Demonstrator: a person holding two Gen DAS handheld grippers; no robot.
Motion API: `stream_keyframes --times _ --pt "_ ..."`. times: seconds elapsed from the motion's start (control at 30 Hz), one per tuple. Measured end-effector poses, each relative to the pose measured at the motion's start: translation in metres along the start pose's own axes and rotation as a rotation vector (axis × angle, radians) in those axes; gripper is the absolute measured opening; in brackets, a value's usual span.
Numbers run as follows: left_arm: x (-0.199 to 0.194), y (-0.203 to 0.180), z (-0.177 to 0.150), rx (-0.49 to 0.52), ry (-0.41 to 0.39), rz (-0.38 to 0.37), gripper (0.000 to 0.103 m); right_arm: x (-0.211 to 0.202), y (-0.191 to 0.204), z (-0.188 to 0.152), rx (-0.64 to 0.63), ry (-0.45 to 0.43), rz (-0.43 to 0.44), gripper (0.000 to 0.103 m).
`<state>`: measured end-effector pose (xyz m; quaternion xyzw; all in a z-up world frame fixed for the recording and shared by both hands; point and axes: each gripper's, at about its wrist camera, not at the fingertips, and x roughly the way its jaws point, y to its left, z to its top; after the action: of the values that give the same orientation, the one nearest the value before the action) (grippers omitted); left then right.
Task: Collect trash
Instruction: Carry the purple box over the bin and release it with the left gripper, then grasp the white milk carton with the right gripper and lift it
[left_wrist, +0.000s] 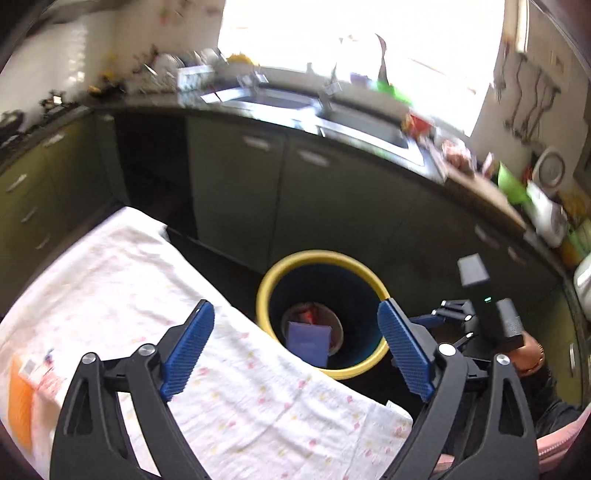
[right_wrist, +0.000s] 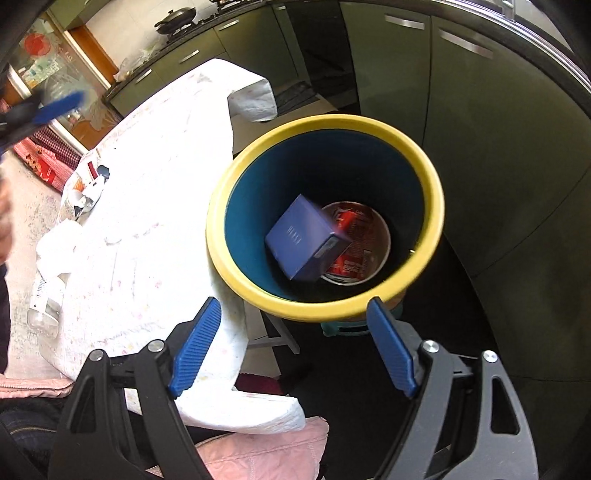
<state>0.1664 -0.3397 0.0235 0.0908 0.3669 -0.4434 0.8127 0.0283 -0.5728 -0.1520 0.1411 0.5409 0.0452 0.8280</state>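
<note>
Left tongs (left_wrist: 295, 354) spread wide, empty, above tabletop (left_wrist: 110, 280) edge. Right tongs (right_wrist: 295, 350) spread wide, empty, over bin (right_wrist: 436, 206). Blue box (right_wrist: 303, 240) inside bin, atop red cans (right_wrist: 354, 240).

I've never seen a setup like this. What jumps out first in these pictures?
The yellow-rimmed bin stands beside the cloth-covered table. Inside it lie a blue box and a red cola can in a white bowl. Both blue-fingered grippers, left and right, are open and empty near it.
</note>
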Motion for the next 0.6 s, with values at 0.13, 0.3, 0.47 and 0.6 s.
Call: stream_keyframes --times 0.13,0.3,0.47,0.6 --pt "-0.076 0.037 -0.043 -0.087 -0.165 0.124 0.096 0.009 0.023 0.01 -0.048 0.022 0.004 0.077" --pt "-0.135 0.089 -0.109 -0.244 -0.208 0.287 0.098 0.019 0.068 0.031 -0.145 0.045 0.013 0.077" --pt "-0.162 0.138 -0.159 -0.309 -0.226 0.436 0.098 0.03 0.123 0.055 -0.253 0.06 0.018 0.077" --pt "-0.166 0.166 -0.184 -0.329 -0.238 0.476 0.098 0.039 0.174 0.077 -0.35 0.07 0.044 0.077"
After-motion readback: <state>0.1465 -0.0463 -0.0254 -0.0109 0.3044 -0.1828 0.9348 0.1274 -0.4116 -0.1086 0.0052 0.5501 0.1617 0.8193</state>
